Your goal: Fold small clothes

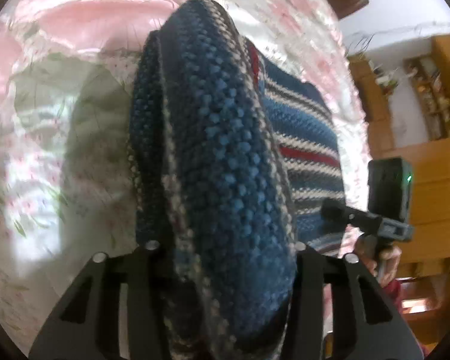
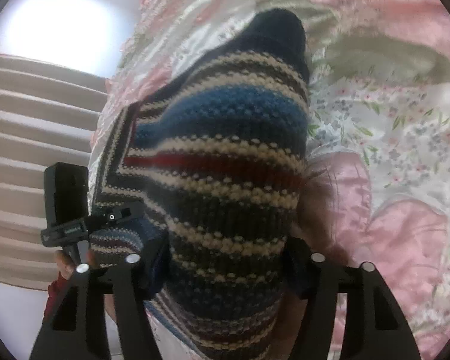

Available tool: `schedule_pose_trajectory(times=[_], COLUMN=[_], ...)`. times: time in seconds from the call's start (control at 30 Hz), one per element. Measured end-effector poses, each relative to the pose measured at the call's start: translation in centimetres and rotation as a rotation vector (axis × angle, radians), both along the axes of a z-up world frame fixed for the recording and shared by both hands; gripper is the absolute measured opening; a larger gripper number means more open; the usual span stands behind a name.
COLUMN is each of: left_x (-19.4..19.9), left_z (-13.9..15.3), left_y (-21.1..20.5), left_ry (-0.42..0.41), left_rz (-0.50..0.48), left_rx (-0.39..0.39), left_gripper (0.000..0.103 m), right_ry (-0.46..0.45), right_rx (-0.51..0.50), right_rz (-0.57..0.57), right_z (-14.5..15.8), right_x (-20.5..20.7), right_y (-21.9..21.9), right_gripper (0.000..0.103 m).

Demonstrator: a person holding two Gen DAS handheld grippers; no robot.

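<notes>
A knitted sweater (image 1: 219,120) with blue, white, grey and red stripes hangs bunched and lifted above the bed. In the left wrist view a thick fold of it fills the gap of my left gripper (image 1: 225,240), which is shut on it; the fingertips are hidden by the wool. My right gripper (image 2: 225,258) is likewise shut on a striped fold of the sweater (image 2: 225,150). Each gripper shows in the other's view: the right gripper (image 1: 339,210) pinches the sweater's far edge, and the left gripper (image 2: 129,210) does the same at the left.
A shiny pink and white floral quilt (image 1: 60,120) covers the bed (image 2: 390,135) beneath. A wooden cabinet (image 1: 420,165) stands at the right in the left wrist view. A beige curtain (image 2: 30,150) and a bright window lie left in the right wrist view. A hand (image 1: 384,258) holds each handle.
</notes>
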State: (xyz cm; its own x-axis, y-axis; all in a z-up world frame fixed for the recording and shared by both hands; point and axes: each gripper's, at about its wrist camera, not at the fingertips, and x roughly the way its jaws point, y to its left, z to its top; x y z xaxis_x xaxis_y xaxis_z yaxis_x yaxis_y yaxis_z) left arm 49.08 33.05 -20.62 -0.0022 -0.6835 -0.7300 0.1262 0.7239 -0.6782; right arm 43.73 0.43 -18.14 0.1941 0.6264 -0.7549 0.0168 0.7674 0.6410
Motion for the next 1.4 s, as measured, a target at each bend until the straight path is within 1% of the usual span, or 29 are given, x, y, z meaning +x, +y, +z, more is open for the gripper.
schedule_pose_trajectory(times=[0.07, 0.13, 0.3, 0.43, 0.57, 0.63, 0.7, 0.73, 0.8, 0.87, 0.9, 1.0, 1.07, 1.1, 1.13, 1.17, 1.23, 1.33, 1.4], left_x=[-0.7, -1.7, -4.5, -7.9, -12.3, -14.3, -15.9, -16.6, -17.9, -18.9, -19.3, -19.6, -19.9, -20.2, -20.4, -20.6, -21.0, -22.6, -24.5], left_z=[0.2, 0.5, 1.9, 4.1, 5.9, 6.3, 6.0, 5.7, 4.3, 2.5, 1.7, 0.3, 0.6, 0.9, 1.4, 2.1, 3.6, 5.2, 5.8], left_y=[-0.2, -0.7, -2.5, -5.3, -8.9, -10.9, -13.2, -13.7, -15.2, -15.8, -15.9, -15.1, -15.1, -15.2, -15.3, -15.5, -15.4, -14.4, -13.5], left_ry=[-0.010, -0.020, -0.018, -0.040, -0.055, -0.073, -0.080, -0.078, -0.091, -0.091, -0.093, -0.088, -0.102, -0.108, -0.115, -0.125, -0.149, -0.170, -0.176], left_rz=[0.001, 0.000, 0.001, -0.032, -0.062, -0.085, -0.097, -0.101, -0.117, -0.109, -0.101, -0.069, -0.061, -0.063, -0.064, -0.058, -0.038, -0.004, 0.007], left_rx=[-0.023, -0.050, -0.165, -0.202, -0.216, -0.202, -0.189, -0.186, -0.148, -0.106, -0.092, -0.090, -0.061, -0.042, -0.019, 0.009, 0.054, 0.078, 0.094], left_gripper=[0.036, 0.034, 0.032, 0.032, 0.032, 0.032, 0.033, 0.033, 0.034, 0.037, 0.039, 0.043, 0.048, 0.053, 0.058, 0.062, 0.069, 0.075, 0.075], right_ry=[-0.027, -0.053, -0.090, -0.117, -0.123, -0.118, -0.090, -0.073, -0.027, 0.006, 0.000, -0.025, -0.024, -0.025, -0.027, -0.029, -0.042, -0.021, -0.005], right_rx=[-0.026, -0.030, -0.003, -0.015, -0.017, -0.029, -0.050, -0.057, -0.062, -0.047, -0.030, 0.006, 0.007, 0.001, -0.011, -0.024, -0.038, -0.060, -0.057], right_rz=[0.012, 0.021, 0.027, 0.033, 0.012, 0.003, -0.015, -0.023, -0.040, -0.064, -0.078, -0.118, -0.129, -0.132, -0.138, -0.142, -0.134, -0.126, -0.121], right_z=[1.1, 2.5, 5.0, 7.4, 8.8, 8.7, 7.8, 7.2, 4.9, 2.3, 1.5, 0.4, 0.5, 0.9, 1.2, 1.7, 2.7, 3.4, 3.5], right_x=[-0.7, -1.7, -4.2, -8.1, -12.2, -14.0, -15.5, -16.0, -17.3, -18.3, -18.7, -19.5, -19.5, -19.8, -20.1, -20.6, -21.7, -23.7, -25.5], right_y=[0.0, -0.7, -3.0, -6.1, -9.9, -11.7, -13.4, -14.1, -15.6, -16.5, -16.7, -16.9, -16.6, -16.6, -16.6, -16.8, -16.9, -16.9, -16.9], right_gripper=[0.058, 0.056, 0.054, 0.054, 0.054, 0.054, 0.054, 0.054, 0.055, 0.057, 0.058, 0.063, 0.069, 0.073, 0.081, 0.083, 0.084, 0.085, 0.085])
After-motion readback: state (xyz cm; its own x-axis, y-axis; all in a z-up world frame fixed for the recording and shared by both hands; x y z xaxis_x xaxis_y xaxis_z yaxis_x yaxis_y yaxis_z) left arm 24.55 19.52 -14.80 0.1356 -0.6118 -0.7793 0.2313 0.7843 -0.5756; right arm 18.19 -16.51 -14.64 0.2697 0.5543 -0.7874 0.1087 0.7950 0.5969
